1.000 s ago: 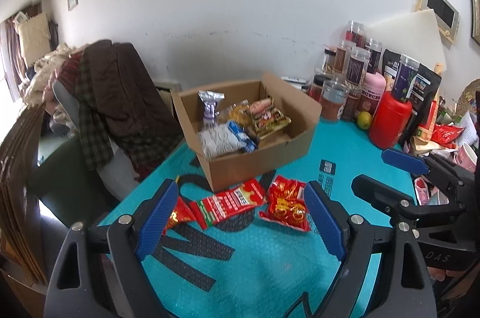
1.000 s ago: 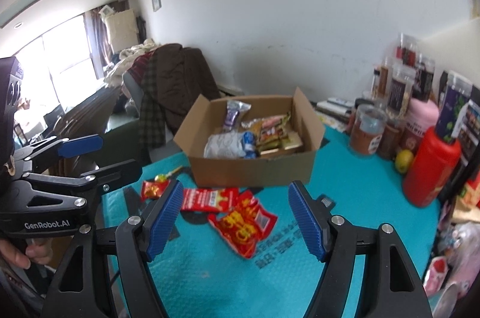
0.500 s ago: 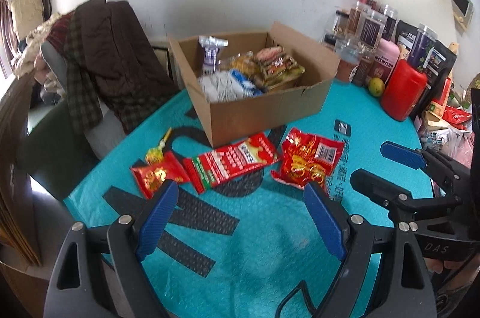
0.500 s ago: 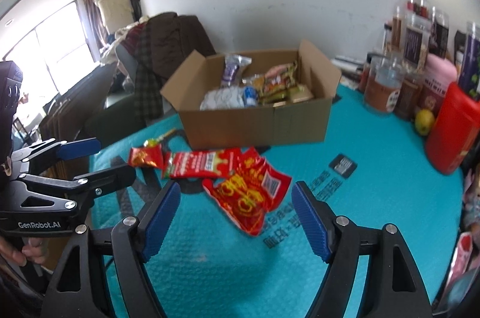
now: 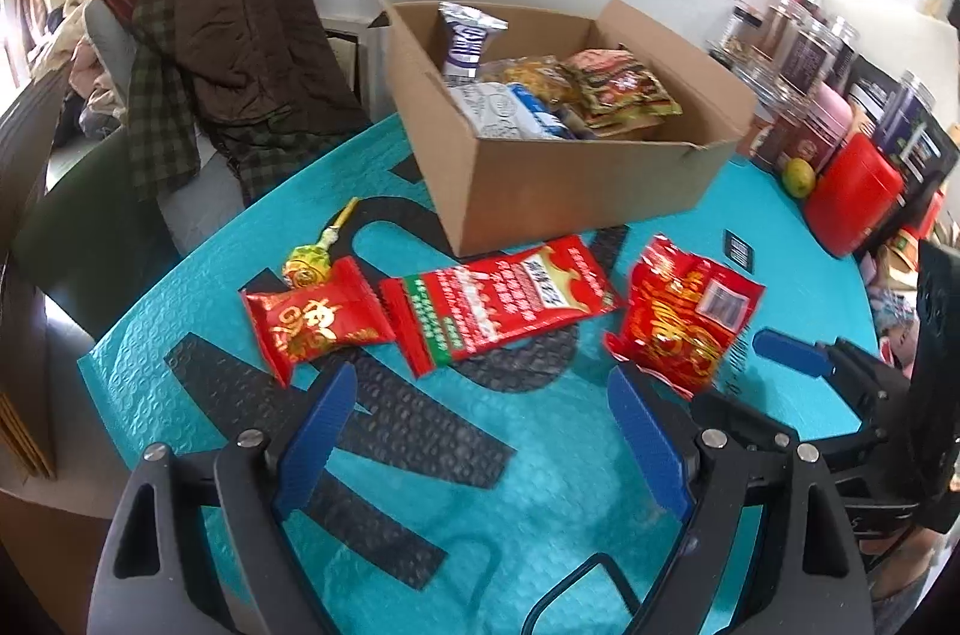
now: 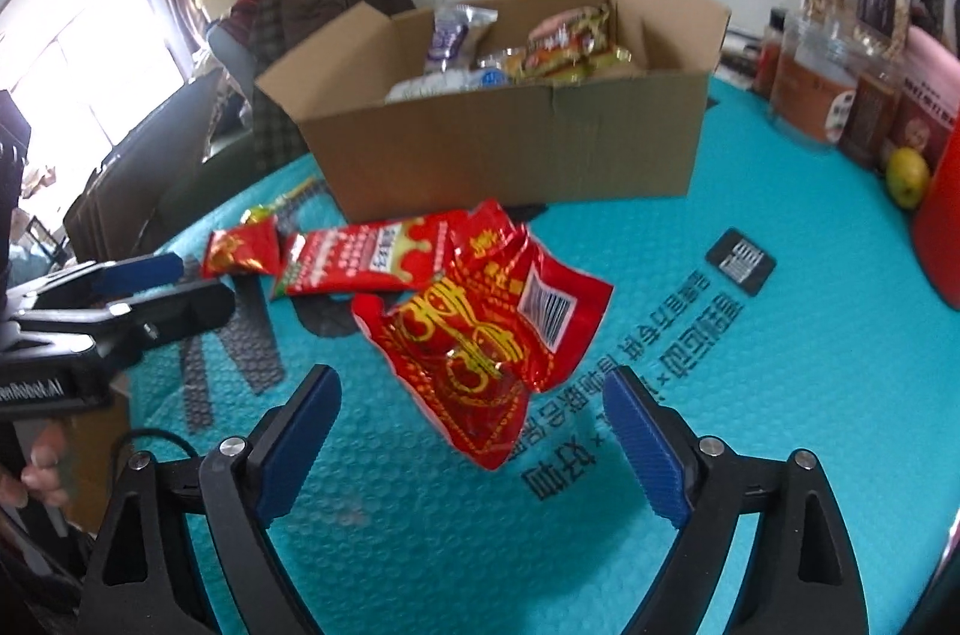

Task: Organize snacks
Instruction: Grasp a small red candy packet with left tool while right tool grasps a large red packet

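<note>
Crinkled red packet (image 6: pixel 486 341) before right hand-held gripper (image 6: pixel 471 431)

Both tongs, left (image 5: pixel 480 437) and right (image 6: pixel 471 437), now sit lower and nearer the red snack packets (image 6: pixel 486 329) than a second ago.

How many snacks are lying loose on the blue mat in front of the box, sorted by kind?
Red packets: 3, namely the small packet, the long packet and the crinkled packet.
Lollipops: 1, the lollipop behind the small one.
Total: 4 loose on the mat, none held.
</note>
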Demonstrator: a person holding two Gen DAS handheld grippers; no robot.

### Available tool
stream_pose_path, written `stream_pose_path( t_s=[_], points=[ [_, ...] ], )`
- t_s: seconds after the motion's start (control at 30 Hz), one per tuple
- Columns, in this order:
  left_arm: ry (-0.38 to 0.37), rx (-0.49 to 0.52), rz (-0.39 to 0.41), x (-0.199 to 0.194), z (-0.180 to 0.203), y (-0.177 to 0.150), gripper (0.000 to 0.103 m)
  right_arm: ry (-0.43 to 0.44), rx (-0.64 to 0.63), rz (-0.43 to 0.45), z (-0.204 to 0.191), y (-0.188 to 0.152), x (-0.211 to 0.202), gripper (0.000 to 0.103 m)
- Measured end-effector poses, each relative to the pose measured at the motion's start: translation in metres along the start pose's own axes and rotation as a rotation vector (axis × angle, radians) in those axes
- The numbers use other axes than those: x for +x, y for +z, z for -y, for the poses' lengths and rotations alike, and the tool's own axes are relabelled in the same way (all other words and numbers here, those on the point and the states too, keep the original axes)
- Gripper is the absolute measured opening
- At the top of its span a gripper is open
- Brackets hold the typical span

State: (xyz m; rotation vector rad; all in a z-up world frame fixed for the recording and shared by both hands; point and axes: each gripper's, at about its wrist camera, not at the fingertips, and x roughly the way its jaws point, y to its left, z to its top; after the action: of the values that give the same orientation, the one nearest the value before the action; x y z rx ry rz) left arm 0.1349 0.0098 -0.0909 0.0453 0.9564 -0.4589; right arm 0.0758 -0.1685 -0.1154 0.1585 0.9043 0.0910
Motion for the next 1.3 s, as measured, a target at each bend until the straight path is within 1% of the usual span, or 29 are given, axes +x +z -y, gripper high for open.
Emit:
stream_pose_path(
  t_s=[0.13, 0.33, 0.5, 0.67, 0.77, 0.87, 1.03, 1.13, 1.17, 1.2, 1.23, 1.3],
  points=[
    [0.011, -0.035, 0.004, 0.006, -0.011, 0.003, 0.086, 0.017, -0.016, -0.025, 0.000, 0.002, 0.013, 0.090],
    [0.050, -0.081, 0.011, 0.010, -0.028, 0.005, 0.086, 0.016, -0.050, -0.034, -0.003, 0.009, 0.028, 0.090],
    [0.087, -0.123, 0.023, 0.013, -0.044, 0.010, 0.087, 0.020, -0.075, -0.024, -0.008, 0.011, 0.032, 0.066],
    [0.140, -0.166, 0.023, 0.022, -0.058, 0.013, 0.087, 0.020, -0.082, 0.003, -0.015, 0.011, 0.026, 0.053],
    [0.145, -0.195, 0.000, 0.032, -0.066, 0.014, 0.087, 0.018, -0.107, 0.002, -0.024, 0.009, 0.024, 0.050],
    [0.146, -0.221, -0.023, 0.041, -0.072, 0.015, 0.087, 0.009, -0.128, -0.008, -0.032, 0.009, 0.030, 0.050],
    [0.184, -0.216, -0.053, 0.055, -0.074, 0.018, 0.087, 0.029, -0.118, -0.016, -0.031, 0.010, 0.034, 0.051],
    [0.187, -0.215, -0.037, 0.057, -0.074, 0.018, 0.086, 0.047, -0.113, -0.027, -0.031, 0.011, 0.037, 0.052],
    [0.168, -0.208, -0.026, 0.057, -0.074, 0.018, 0.078, 0.046, -0.115, -0.027, -0.031, 0.011, 0.038, 0.054],
    [0.153, -0.201, -0.029, 0.058, -0.074, 0.017, 0.061, 0.045, -0.115, -0.026, -0.031, 0.011, 0.038, 0.056],
    [0.144, -0.196, -0.043, 0.060, -0.074, 0.017, 0.056, 0.044, -0.114, -0.024, -0.031, 0.012, 0.039, 0.057],
    [0.130, -0.183, -0.040, 0.060, -0.073, 0.017, 0.048, 0.048, -0.109, -0.022, -0.030, 0.016, 0.041, 0.057]
  ],
)
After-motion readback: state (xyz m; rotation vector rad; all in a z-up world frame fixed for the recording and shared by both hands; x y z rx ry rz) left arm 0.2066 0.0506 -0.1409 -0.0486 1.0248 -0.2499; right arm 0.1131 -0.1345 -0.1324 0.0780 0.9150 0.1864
